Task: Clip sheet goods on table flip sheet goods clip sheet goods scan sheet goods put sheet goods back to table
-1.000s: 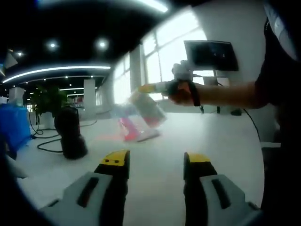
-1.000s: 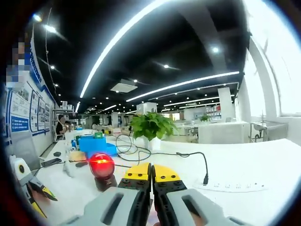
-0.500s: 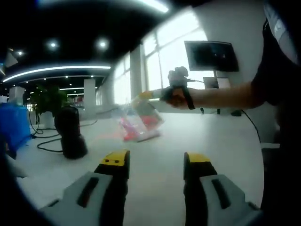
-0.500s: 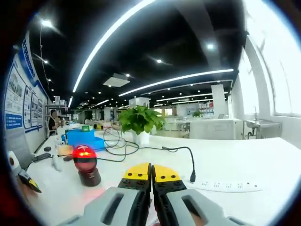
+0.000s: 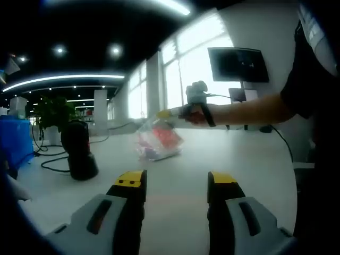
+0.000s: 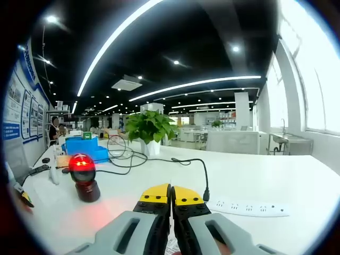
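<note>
A clear packet with pink and red contents [image 5: 158,141], the sheet goods, hangs just above the white table [image 5: 228,159]. My right gripper [image 5: 166,113], held by a person's hand [image 5: 197,111], is shut on the packet's top edge. In the right gripper view its yellow-tipped jaws [image 6: 170,194] are pressed together, with a sliver of the packet [image 6: 171,246] between them low down. My left gripper [image 5: 176,180] stands open over the near table, with nothing between its fingers. The black scanner [image 5: 77,154] is to the packet's left, and its red light [image 6: 81,163] glows.
A blue bin [image 5: 14,142] and a potted plant [image 5: 53,113] stand at the far left. Cables [image 6: 159,159] run to a white power strip [image 6: 249,207] ahead of the right gripper. A monitor [image 5: 238,64] stands at the back right.
The right gripper has carried the packet lower and a little left, near the tabletop, and the packet has tilted flatter. The left gripper has stayed still and open.
</note>
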Demonstrator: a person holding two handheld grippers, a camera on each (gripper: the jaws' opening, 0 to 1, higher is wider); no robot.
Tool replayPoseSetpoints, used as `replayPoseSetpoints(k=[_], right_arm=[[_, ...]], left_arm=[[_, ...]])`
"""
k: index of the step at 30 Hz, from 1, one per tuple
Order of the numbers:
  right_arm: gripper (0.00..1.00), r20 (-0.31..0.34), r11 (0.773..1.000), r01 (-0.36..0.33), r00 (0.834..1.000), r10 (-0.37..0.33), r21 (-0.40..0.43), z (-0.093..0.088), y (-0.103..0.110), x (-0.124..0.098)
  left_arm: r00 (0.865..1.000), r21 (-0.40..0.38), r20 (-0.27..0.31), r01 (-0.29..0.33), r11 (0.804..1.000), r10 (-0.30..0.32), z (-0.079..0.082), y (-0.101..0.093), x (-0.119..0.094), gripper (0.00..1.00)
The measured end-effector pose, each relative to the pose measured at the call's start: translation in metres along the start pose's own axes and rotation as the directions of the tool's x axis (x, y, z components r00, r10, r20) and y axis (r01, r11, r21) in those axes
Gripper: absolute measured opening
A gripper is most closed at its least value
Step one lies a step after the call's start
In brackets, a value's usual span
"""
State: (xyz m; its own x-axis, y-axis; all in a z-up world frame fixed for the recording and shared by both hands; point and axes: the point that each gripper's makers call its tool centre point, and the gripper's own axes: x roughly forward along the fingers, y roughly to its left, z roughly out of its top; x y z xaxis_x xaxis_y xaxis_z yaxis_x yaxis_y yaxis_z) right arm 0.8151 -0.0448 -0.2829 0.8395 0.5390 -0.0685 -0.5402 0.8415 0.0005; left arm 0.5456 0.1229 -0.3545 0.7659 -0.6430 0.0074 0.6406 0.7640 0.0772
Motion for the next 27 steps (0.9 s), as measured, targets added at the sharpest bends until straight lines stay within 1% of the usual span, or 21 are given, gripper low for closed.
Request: replayPoseSetpoints(k=[1,2,3,7,10,16,18,20,22,24,27], right_arm=[[0.00,-0.002,1.000,0.003,1.000,-0.004,-0.003,-0.003,-0.001,0.002],[0.00,-0.012,0.999,0.010,1.000,-0.011,-0.031,-0.006,-0.002,0.003],[0.00,-0.015,0.999,0.014,1.000,-0.015,-0.039,-0.007,-0.003,0.005],[0.00,-0.025,0.999,0.025,0.999,-0.026,-0.039,-0.011,-0.010,0.008],[0.00,-0.036,0.999,0.037,0.999,-0.038,-0.037,-0.015,-0.021,0.010],[0.00,-0.057,0.998,0.056,0.997,-0.057,-0.027,-0.027,-0.032,0.016],[0.00,-0.051,0.998,0.058,0.997,-0.058,-0.007,-0.026,-0.037,0.021],[0.00,-0.062,0.998,0.055,0.996,-0.057,-0.020,-0.032,-0.033,0.022],[0.00,-0.070,0.998,0.050,0.996,-0.052,-0.031,-0.035,-0.035,0.025],[0.00,-0.083,0.997,0.050,0.995,-0.055,-0.060,-0.037,-0.038,0.028],[0.00,-0.098,0.997,0.045,0.994,-0.052,-0.068,-0.043,-0.039,0.028]], left_arm=[[1.000,-0.002,0.004,0.000,1.000,0.000,0.001,0.000,0.000,0.38],[1.000,-0.004,0.008,0.001,1.000,-0.001,0.002,0.000,-0.001,0.38],[1.000,-0.005,0.010,0.001,1.000,-0.001,0.002,0.000,-0.001,0.38],[1.000,-0.010,0.013,0.008,1.000,-0.008,0.002,-0.001,-0.001,0.38],[1.000,-0.010,0.014,0.013,1.000,-0.013,0.003,-0.002,-0.001,0.38],[1.000,-0.017,0.016,0.007,1.000,-0.006,0.003,0.000,-0.001,0.38],[1.000,-0.016,0.014,0.006,1.000,-0.006,0.002,0.000,-0.001,0.38],[1.000,-0.012,0.010,0.007,1.000,-0.007,0.001,0.000,0.000,0.38],[1.000,-0.011,0.009,0.007,1.000,-0.007,0.001,0.000,0.000,0.38],[1.000,-0.013,0.009,0.006,1.000,-0.006,0.001,0.000,0.000,0.38],[1.000,-0.016,0.009,0.006,1.000,-0.006,0.001,0.001,0.000,0.38]])
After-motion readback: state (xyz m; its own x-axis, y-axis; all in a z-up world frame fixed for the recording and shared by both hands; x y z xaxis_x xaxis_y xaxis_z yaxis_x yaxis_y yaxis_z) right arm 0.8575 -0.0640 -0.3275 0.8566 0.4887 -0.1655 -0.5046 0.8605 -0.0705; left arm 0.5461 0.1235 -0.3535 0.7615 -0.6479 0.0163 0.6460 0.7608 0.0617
